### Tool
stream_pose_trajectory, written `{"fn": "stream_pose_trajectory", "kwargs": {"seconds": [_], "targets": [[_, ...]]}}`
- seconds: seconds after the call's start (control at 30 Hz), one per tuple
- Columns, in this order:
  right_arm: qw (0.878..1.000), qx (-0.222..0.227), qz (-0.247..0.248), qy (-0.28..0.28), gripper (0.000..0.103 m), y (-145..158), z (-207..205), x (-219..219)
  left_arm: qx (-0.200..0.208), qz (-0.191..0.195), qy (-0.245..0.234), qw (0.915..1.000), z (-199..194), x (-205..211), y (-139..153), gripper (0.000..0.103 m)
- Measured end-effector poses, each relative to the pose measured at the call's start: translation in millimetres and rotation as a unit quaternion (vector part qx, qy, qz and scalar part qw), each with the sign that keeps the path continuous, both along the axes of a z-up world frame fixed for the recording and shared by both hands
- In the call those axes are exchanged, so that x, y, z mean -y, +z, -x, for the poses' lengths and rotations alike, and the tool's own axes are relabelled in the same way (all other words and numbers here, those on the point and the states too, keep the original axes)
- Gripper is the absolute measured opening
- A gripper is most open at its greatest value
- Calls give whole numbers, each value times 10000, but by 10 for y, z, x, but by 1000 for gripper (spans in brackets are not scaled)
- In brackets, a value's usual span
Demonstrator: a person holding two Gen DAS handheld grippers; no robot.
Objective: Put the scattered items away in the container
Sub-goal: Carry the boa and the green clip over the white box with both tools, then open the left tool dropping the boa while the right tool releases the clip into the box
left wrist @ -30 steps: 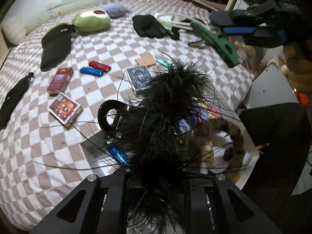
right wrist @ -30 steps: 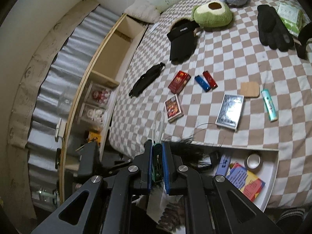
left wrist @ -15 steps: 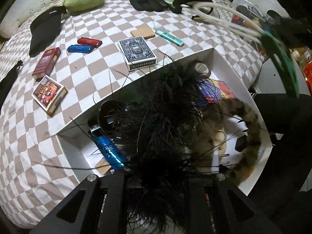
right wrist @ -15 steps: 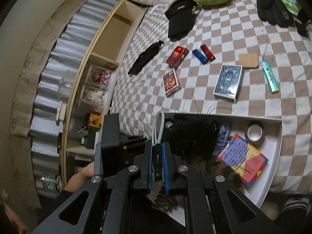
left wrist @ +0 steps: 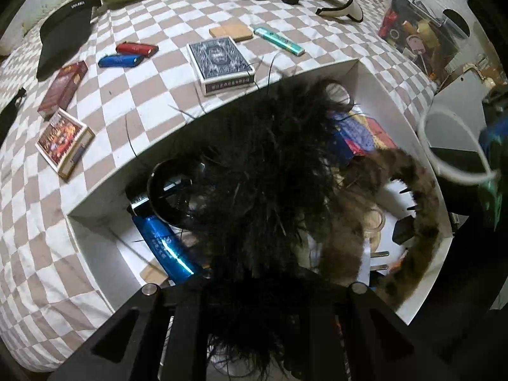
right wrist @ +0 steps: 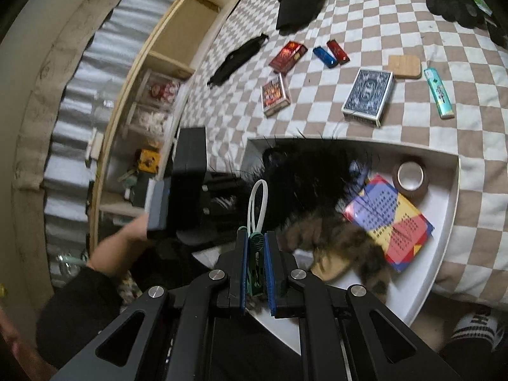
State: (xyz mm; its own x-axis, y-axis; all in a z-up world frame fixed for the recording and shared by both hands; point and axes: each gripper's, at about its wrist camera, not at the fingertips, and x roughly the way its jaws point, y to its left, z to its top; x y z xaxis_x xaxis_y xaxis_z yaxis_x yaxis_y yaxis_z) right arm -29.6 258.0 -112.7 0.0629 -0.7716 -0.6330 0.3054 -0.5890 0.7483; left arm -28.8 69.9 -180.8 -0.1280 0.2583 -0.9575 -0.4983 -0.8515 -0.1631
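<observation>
The left gripper [left wrist: 254,289] holds a black feather piece [left wrist: 270,171] low over the white container [left wrist: 95,235]; its jaws are buried in plumes, so whether they clamp it cannot be told. The right gripper [right wrist: 255,263] has its jaws closed on a green clip with a white loop [right wrist: 257,209], poised above the container's near edge. Both items appear to be at the point of deposit; the next move calls for letting each go inside the walls. Already inside lie a tape roll [right wrist: 411,176], a colourful booklet [right wrist: 390,222], a blue lighter [left wrist: 165,244] and a furry brown piece [left wrist: 409,228]. On the checkered bedspread [left wrist: 152,101] beyond lie a blue card deck [left wrist: 219,60], two more lighters [left wrist: 127,55], small boxes [left wrist: 63,139] and a black cap [left wrist: 66,38]. A wooden shelf [right wrist: 177,50] flanks the bed.
</observation>
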Motion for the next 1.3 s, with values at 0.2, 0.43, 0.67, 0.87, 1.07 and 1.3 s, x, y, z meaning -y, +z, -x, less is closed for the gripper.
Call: {"fn": "stream_pose_trajectory", "kwargs": {"seconds": [0.2,0.43,0.67,0.87,1.07,1.3], "targets": [[9993,78,-275,243,11,-189,-119,9,0,41,-69,10000,-45,-8,-28,14],[9977,111,-456,481,11,-307,-196,50,43,57,-174,9998,-104,-33,-47,14],[9963,156,-638,554,11,-365,-205,101,24,-7,-146,9999,-100,-20,2,15],[9938,320,-855,627,11,-479,-204,128,-8,-75,-170,9998,-130,-15,49,27],[9913,363,-1006,767,11,-534,-245,194,-56,-140,-192,9997,-152,-14,110,27],[9849,-121,-1321,1110,11,-395,-325,292,-165,-247,-169,9994,-177,-12,231,45]]}}
